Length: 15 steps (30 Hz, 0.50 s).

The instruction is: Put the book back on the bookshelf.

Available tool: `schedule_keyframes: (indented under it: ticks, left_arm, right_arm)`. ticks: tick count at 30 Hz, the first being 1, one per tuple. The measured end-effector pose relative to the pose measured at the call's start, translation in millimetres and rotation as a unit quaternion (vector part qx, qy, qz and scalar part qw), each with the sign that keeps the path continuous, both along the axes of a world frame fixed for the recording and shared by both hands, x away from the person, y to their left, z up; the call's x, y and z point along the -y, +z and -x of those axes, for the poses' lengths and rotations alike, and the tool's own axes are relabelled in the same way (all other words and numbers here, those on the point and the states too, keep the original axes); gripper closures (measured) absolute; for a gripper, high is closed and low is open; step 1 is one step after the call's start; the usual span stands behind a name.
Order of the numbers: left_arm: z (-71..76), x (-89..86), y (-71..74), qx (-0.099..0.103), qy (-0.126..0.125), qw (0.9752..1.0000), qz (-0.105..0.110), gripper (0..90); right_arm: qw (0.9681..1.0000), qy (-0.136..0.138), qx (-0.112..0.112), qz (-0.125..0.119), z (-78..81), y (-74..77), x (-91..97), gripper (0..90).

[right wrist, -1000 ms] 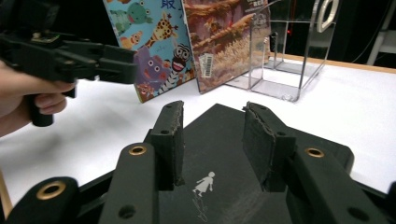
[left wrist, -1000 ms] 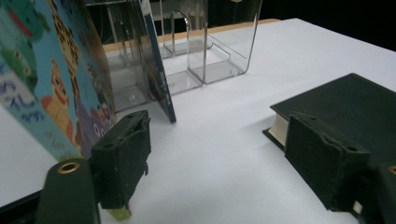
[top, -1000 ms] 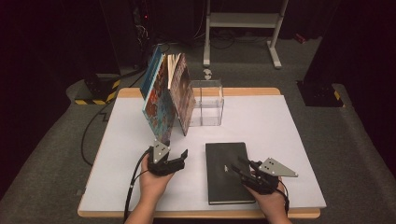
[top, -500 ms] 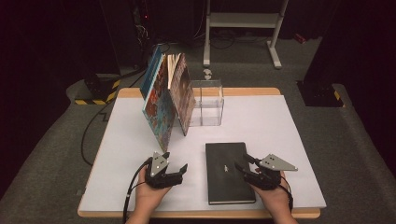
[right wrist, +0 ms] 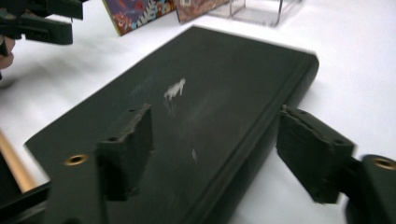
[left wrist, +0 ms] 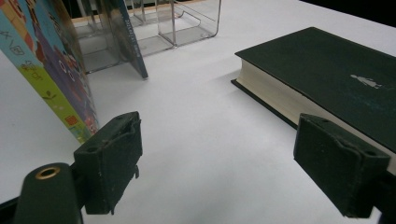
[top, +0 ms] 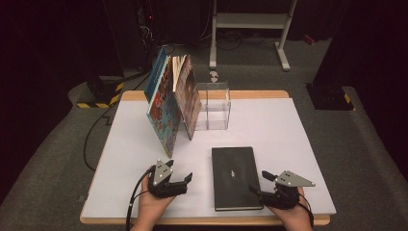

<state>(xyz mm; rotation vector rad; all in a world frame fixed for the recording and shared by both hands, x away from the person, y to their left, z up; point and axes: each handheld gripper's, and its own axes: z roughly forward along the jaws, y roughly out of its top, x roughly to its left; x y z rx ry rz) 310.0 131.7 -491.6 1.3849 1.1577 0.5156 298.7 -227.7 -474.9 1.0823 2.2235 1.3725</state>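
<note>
moved: right gripper (top: 262, 184) has slid to the near right corner of the black book (top: 235, 175), fingers just opening wide | book flat on table (top: 288, 130), spine edge between them, unpressed | left gripper (top: 185, 179) wide, empty | risk: shallow bite slips

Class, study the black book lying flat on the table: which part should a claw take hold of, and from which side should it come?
Probably the spine edge of the black book, approached from the right claw, whose open jaws already straddle it. The book lies flat, so only its thin edges offer a pinch, and the spine is firmer than the loose pages.
</note>
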Motion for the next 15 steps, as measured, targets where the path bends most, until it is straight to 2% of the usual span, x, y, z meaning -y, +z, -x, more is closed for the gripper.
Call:
schedule_keyframes:
  ticks: [2,7,11,13,15]
  left_arm:
    - [0.4,-0.6,-0.5,-0.002,0.000,1.0000,0.001,15.5]
    - [0.9,-1.8,0.0,0.002,0.001,1.0000,0.004,15.4]
    - [0.0,-3.7,1.1,0.002,0.003,0.9999,0.012,15.4]
    - [-0.9,-5.6,1.7,0.003,0.004,0.9999,0.012,15.4]
    - [-1.9,-5.9,2.2,0.004,0.005,0.9999,0.014,15.4]
  right_arm:
    - [0.9998,0.005,-0.018,-0.004,4.4,-3.8,3.4,20.0]
    - [0.9990,0.022,-0.039,0.001,12.7,-11.4,3.6,15.6]
    - [0.9980,0.044,-0.040,0.019,18.3,-14.9,-4.8,15.3]
    - [0.9979,0.047,-0.033,0.032,21.1,-16.4,-7.8,14.5]
    - [0.9979,0.048,-0.033,0.028,22.0,-17.0,-6.8,14.5]
